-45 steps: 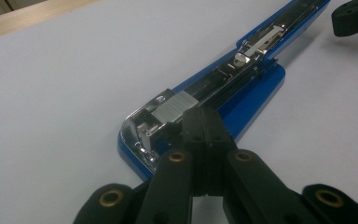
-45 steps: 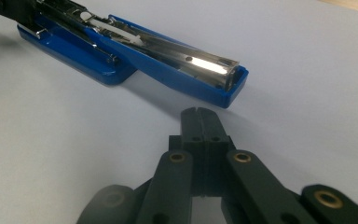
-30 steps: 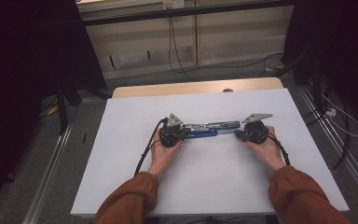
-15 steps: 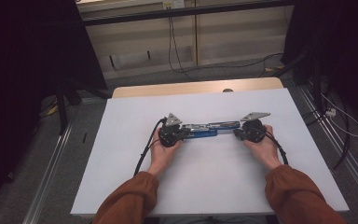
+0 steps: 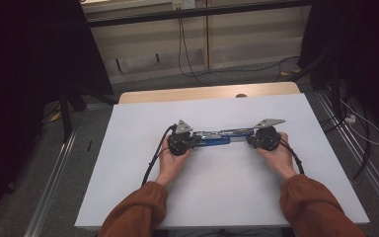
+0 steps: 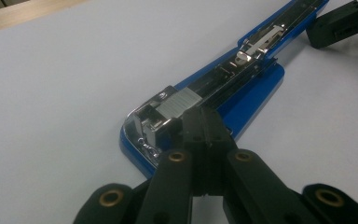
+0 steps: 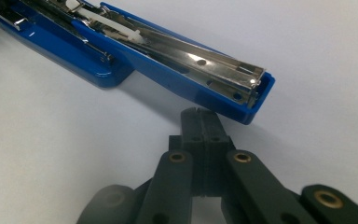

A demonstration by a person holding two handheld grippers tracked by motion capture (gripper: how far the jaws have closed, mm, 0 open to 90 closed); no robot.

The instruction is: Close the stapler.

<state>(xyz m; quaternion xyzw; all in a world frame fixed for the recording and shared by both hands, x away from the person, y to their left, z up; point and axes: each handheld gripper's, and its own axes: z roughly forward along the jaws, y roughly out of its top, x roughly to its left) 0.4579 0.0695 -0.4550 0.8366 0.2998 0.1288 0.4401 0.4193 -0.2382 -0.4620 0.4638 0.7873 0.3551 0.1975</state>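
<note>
Blue plastic stapler [image 5: 216, 138], swung open flat, shows its shiny steel channel. Both matte black grippers, left [image 6: 200, 122] and right [image 7: 199, 120], are pressed together, empty; its far end is cut off at 1 o'clock.

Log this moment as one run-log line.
stapler: blue, swung open flat on white table | left tongs: shut, at its head | right tongs: shut, beside its far end

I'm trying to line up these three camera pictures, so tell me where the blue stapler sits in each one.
High view: the opened blue stapler lies flat at the table's middle, between the two grippers.
Left gripper view: it runs from the jaw tips up toward the top right corner.
Right gripper view: it crosses the top, from the upper left down to just above the jaw tips.
Shared landmark: its shiny metal staple channel.
</note>
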